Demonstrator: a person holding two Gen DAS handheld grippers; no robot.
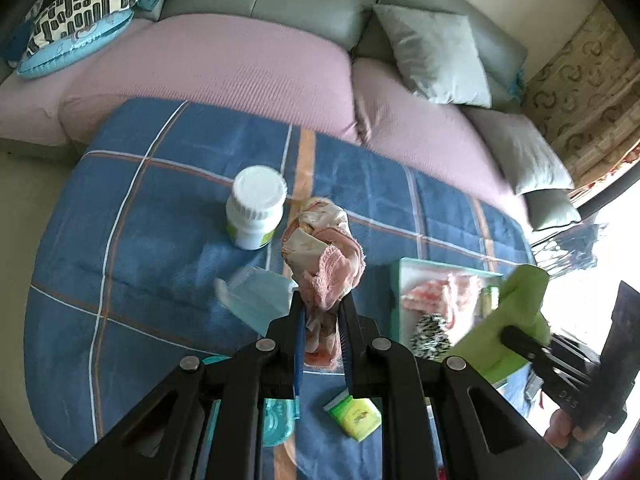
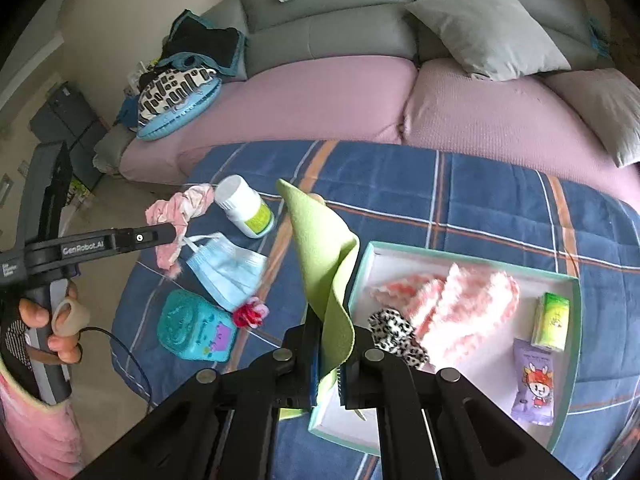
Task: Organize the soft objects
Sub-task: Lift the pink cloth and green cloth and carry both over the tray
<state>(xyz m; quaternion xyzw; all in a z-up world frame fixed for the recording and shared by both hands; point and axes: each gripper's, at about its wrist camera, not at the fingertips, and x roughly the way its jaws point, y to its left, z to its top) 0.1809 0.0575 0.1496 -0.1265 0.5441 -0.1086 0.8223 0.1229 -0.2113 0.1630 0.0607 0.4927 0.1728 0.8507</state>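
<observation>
Left wrist view shows a pink cloth bundle [image 1: 320,256] pinched between the nearly closed jaws of the left hand-held gripper [image 1: 322,308], lifted above the blue plaid blanket [image 1: 160,208]. Right hand-held gripper [image 2: 330,344] is clamped on a green cloth [image 2: 324,256]; a teal-rimmed box [image 2: 574,344] lies just right of it.

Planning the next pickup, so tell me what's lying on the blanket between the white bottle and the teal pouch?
The blue face mask lies between the white bottle and the teal pouch, clearest in the right wrist view.
</observation>
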